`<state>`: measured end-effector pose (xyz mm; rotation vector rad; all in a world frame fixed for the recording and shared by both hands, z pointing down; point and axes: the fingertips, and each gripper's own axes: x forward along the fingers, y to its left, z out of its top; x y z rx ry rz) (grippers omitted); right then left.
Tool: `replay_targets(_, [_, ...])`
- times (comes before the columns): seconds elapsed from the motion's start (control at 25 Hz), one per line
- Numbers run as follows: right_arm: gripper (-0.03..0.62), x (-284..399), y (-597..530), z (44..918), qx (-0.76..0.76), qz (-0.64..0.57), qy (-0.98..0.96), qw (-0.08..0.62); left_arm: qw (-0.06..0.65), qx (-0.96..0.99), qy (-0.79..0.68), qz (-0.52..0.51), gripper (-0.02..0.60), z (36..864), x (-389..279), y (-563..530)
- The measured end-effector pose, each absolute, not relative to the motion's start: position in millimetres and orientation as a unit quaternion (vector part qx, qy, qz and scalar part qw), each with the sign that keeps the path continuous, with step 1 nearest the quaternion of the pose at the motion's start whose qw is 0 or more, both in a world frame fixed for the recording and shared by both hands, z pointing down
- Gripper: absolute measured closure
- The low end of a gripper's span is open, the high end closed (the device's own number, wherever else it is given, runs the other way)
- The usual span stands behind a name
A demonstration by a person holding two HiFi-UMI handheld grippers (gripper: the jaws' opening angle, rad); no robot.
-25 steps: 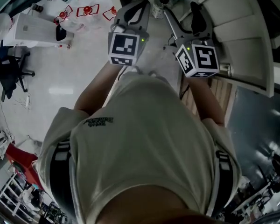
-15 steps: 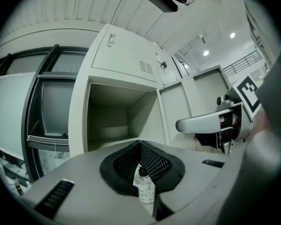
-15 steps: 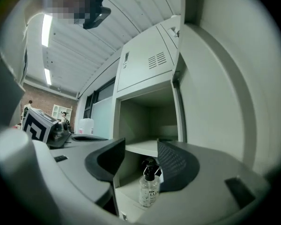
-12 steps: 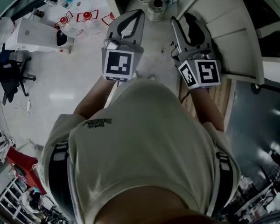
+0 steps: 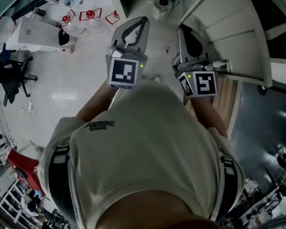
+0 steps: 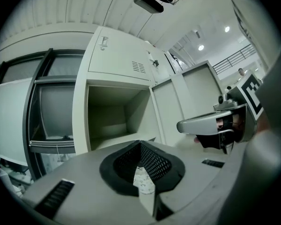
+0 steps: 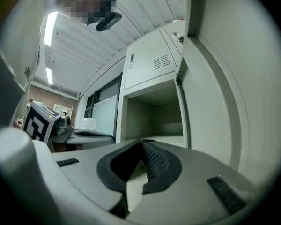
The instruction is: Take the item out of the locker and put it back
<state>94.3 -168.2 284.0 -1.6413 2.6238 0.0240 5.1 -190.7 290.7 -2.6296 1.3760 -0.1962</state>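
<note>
The open locker compartment (image 6: 116,118) stands ahead of both grippers, and I see no item inside it (image 7: 154,116). My left gripper (image 5: 144,20) is held out in front of the person, jaws together with nothing visibly gripped; its tips (image 6: 140,143) point at the compartment's lower edge. My right gripper (image 5: 183,27) is beside it near the open locker door (image 5: 229,30), also shut and empty, its tips (image 7: 141,141) aimed at the same opening. A clear bottle (image 5: 160,6) with a dark cap stands on the floor ahead of the grippers.
The locker door (image 7: 225,107) hangs open on the right of the compartment. Closed lockers (image 6: 117,55) sit above it and dark glass panels (image 6: 47,111) stand left of it. Red-framed objects (image 5: 89,14), a white box (image 5: 35,32) and an office chair (image 5: 9,78) lie on the floor to the left.
The right gripper's jaws have gone from wide apart to shut, with nothing between them. Both grippers shifted slightly; the left stayed shut.
</note>
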Motion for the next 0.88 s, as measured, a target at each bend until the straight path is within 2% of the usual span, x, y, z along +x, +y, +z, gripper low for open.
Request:
replay_targets(0.32, [0.591,77,-168,281,-0.511,0.012,0.858,0.039,0.088,-0.872,0.477,-0.063,0.566,296,-5,-194])
replay_targets(0.88, [0.592,77,-175,279,-0.511,0.026,0.859,0.011,0.076,-0.875,0.475,-0.051,0.567,297,-3,-195])
